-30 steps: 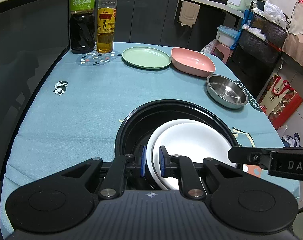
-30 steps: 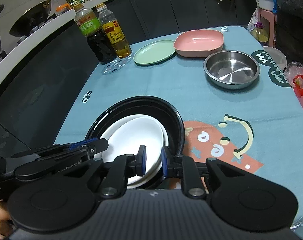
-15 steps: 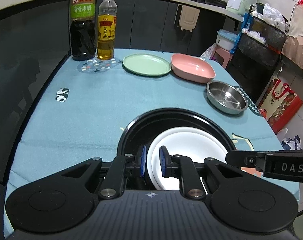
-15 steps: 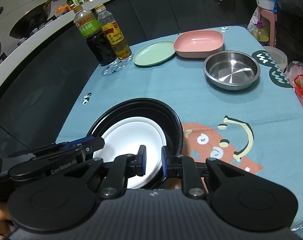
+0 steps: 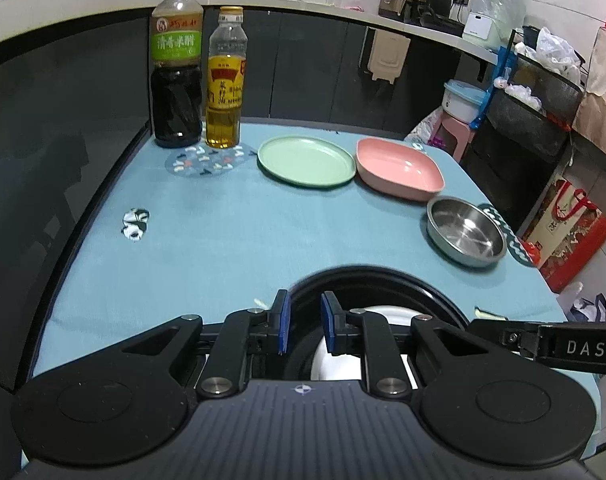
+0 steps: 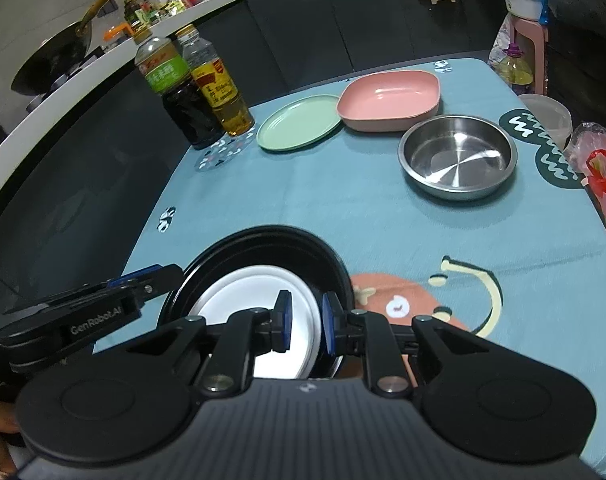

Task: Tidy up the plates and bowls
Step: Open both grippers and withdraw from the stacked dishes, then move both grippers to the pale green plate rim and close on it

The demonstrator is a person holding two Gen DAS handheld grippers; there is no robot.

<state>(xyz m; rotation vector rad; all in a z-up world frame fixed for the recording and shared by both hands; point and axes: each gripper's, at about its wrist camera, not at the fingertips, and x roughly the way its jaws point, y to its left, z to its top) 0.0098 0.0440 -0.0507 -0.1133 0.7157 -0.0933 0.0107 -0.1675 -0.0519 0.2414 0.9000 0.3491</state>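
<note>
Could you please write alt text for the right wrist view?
The right gripper, jaws slightly apart and empty, hangs over a white plate lying in a black bowl on a blue tablecloth; a steel bowl, pink dish and green plate sit beyond.

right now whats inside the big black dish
A white plate lies flat inside the black dish. Earlier frames hinted at two plates, but now only one surface shows; the near edge is hidden behind the right gripper, whose jaws stand slightly apart.
</note>
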